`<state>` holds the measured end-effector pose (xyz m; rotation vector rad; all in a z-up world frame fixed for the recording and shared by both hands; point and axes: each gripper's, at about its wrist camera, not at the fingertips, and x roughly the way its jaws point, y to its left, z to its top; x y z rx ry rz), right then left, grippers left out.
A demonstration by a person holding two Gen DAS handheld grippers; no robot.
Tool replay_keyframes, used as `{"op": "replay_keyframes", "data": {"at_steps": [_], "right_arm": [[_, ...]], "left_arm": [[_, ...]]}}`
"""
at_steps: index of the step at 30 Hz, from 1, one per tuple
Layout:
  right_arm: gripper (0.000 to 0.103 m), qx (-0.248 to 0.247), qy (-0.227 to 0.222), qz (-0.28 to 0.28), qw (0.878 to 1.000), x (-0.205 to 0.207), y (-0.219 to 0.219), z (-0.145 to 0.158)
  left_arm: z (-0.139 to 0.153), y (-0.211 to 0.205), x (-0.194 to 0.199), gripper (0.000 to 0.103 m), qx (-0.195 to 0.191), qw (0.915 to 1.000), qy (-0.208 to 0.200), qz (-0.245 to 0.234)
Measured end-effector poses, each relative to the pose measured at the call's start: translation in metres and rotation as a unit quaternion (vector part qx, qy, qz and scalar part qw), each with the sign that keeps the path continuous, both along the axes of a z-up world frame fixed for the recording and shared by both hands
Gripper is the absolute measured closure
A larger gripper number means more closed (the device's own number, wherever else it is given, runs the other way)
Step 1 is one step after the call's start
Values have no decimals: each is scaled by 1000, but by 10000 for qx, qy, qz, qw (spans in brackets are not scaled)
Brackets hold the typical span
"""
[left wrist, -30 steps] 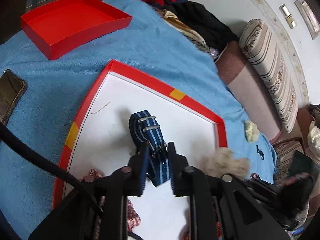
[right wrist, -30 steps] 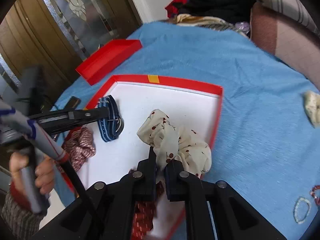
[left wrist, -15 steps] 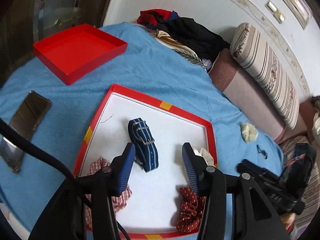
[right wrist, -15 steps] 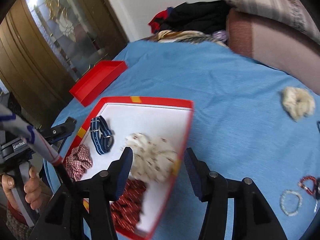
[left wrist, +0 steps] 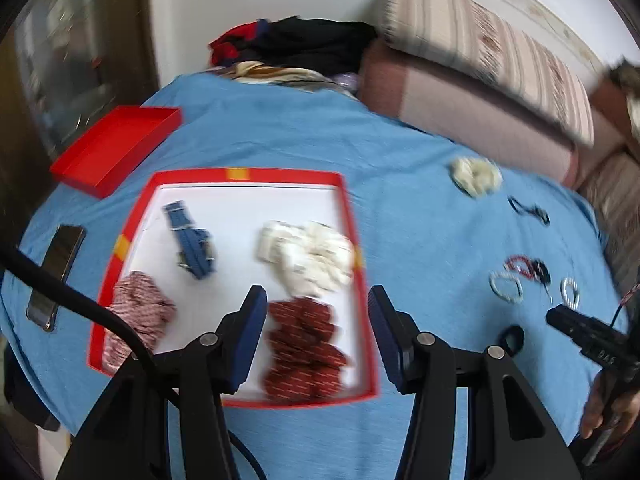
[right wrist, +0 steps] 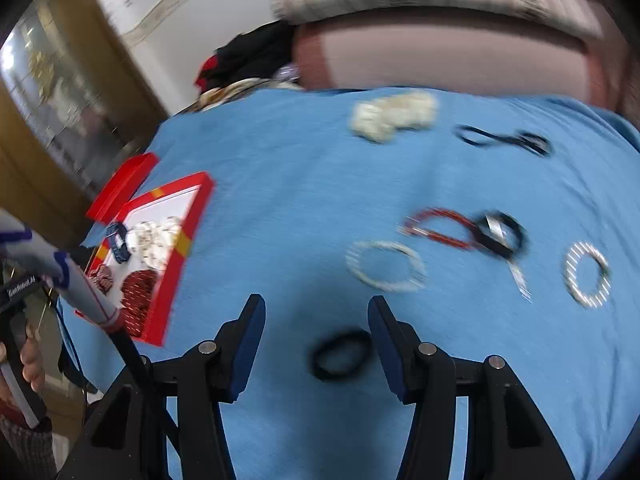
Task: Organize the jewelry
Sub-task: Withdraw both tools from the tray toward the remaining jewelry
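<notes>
- Left wrist view: my red tray (left wrist: 362, 280) sits on the blue cloth (left wrist: 420, 216), holding scrunchies and a blue strap (left wrist: 192, 242).
- Left hand-held gripper (left wrist: 316, 340) gapes wide, empty.
- Right hand-held gripper (right wrist: 316, 344) spreads wide around a black hair tie (right wrist: 340, 354); bracelets lie beyond.

A blue cloth (left wrist: 400, 128) covers the surface ahead of the fingers. Beyond it runs a pinkish sofa (left wrist: 460, 108) with a striped cushion (left wrist: 480, 36) on top, against a white wall (left wrist: 192, 12). Left of the sofa lies a pile of dark clothes (left wrist: 304, 44). Far left stands a wooden glass-panelled door (right wrist: 52, 92).
</notes>
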<state>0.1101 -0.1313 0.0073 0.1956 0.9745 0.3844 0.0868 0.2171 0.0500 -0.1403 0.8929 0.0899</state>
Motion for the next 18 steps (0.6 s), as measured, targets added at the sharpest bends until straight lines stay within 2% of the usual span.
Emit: {"op": "replay_keyframes", "data": {"at_steps": [4, 9, 18], "right_arm": [[45, 3, -8, -281, 9996, -18, -34, -2], [44, -54, -130, -450, 9989, -31, -60, -2], [43, -244, -220, -594, 9977, -50, -79, -13]], "left_arm": [[-2, -56, -5, 52, 381, 9988, -34, -316], [-3, -99, -15, 52, 627, 9968, -86, -484], [-14, -139, -23, 51, 489, 9970, 138, -579]]}}
